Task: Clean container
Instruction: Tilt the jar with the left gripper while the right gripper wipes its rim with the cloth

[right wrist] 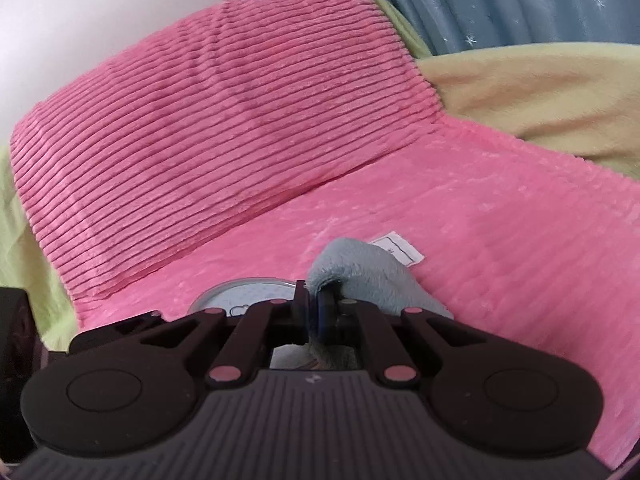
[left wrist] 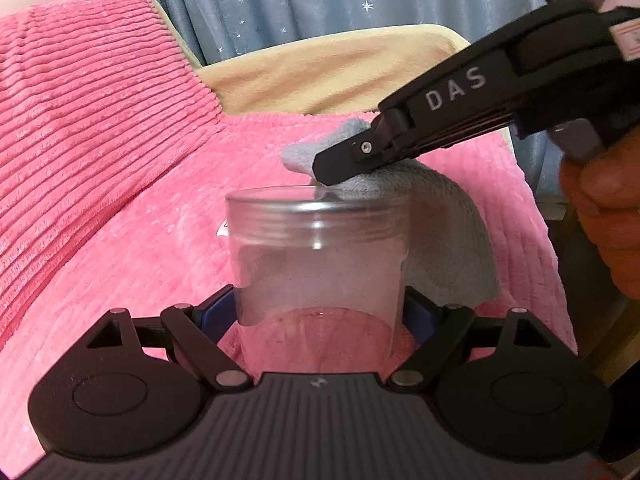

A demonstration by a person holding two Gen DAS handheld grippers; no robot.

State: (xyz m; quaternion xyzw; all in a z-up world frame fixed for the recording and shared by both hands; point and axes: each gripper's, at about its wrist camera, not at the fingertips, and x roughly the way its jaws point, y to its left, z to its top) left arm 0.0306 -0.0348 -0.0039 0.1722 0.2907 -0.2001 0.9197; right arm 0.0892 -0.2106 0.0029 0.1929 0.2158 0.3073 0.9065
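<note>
A clear plastic container with a threaded open rim stands upright between the pads of my left gripper, which is shut on its lower body. My right gripper comes in from the upper right, shut on a light blue cloth that hangs over the container's far right rim and down its outer side. In the right wrist view the right gripper pinches the cloth, and the container's rim shows just beyond the left finger.
A pink ribbed blanket covers the seat and a raised cushion at the left. A beige blanket and a blue starred curtain lie behind. A white fabric label lies on the pink blanket.
</note>
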